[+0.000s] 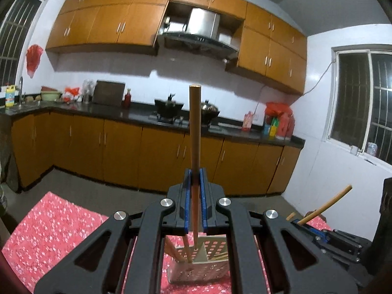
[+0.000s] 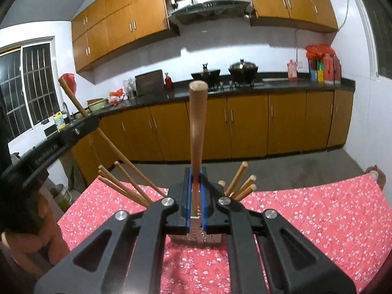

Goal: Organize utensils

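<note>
My left gripper (image 1: 195,176) is shut on a wooden chopstick (image 1: 195,127) that stands upright; its lower tip reaches into a perforated metal utensil holder (image 1: 198,269) on the table below. More chopsticks lean inside that holder. My right gripper (image 2: 195,176) is shut on another upright wooden chopstick (image 2: 197,127) above the same metal holder (image 2: 196,238), where several chopsticks (image 2: 125,183) fan out left and right. The right gripper (image 1: 325,235) and its stick show at the lower right of the left wrist view. The left gripper (image 2: 73,132) shows at the left of the right wrist view.
The table carries a red floral cloth (image 1: 49,232) (image 2: 318,220). Beyond it lies a bare floor, then a kitchen counter (image 1: 137,116) with pots, bottles and bags. A person's orange sleeve (image 2: 31,242) is at the left edge of the right wrist view.
</note>
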`<state>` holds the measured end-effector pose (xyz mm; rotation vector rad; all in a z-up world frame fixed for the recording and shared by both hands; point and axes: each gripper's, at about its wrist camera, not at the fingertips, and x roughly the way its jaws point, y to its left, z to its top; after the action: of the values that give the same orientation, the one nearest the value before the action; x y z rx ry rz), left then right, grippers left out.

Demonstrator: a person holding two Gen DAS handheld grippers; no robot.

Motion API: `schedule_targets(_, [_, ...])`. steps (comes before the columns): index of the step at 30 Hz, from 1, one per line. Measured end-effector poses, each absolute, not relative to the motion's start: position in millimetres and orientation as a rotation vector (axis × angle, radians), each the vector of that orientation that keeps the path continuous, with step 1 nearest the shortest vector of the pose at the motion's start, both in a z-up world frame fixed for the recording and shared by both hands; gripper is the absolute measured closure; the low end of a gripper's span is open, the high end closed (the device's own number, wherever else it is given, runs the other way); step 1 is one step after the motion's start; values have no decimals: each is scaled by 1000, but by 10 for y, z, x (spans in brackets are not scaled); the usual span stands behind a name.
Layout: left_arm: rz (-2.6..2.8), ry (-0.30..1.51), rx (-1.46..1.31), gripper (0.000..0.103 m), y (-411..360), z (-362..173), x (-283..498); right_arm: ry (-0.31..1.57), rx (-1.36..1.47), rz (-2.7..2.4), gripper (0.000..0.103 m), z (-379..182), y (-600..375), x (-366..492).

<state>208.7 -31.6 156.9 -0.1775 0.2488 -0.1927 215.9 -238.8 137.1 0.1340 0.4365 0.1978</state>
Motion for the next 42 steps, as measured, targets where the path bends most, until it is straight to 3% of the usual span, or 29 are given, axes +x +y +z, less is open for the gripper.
schedule_targets(12, [-221,346,-162,96,-355,1301,2220,483,154,196,95,1170,-2412,2326])
schedule_targets(14, [-236,362,-163,95,-359,1300,2225,469,158,190,91,1171,-2412,2303])
schedule_targets(16, [-247,356,-171,88,-354,1327,2200,451,161,189,86,1195,-2431,2254])
schedule_targets(18, [-247,337,-180,59,-292,1370,2144,423,164,186,81,1238,-2437,2185])
schedule_targets(21, [-251,305,-191,57,-219,1448,2055,395,163,179,77,1290,-2468,2098])
schedule_targets(25, [-254,292,-208,55,-113,1503,1950,358,176,166,63,1325,-2533,1940])
schedule_targets(27, [-252,287,-214,47,-53,1509,1870,340,174,153,53,1330,-2552,1852])
schedule_targets(31, [-233,274,-196,32,50,1475,1670,287,146,118,24,1305,-2556,1585])
schedule_targets(34, [-207,256,-169,14,124,1399,1465,245,106,86,8,1246,-2507,1355])
schedule_targets(39, [-148,243,-83,2,161,1190,1126,229,54,38,4,1094,-2425,1088])
schedule_targets(42, [-121,244,-40,2,156,1052,938,250,28,12,4,975,-2346,981])
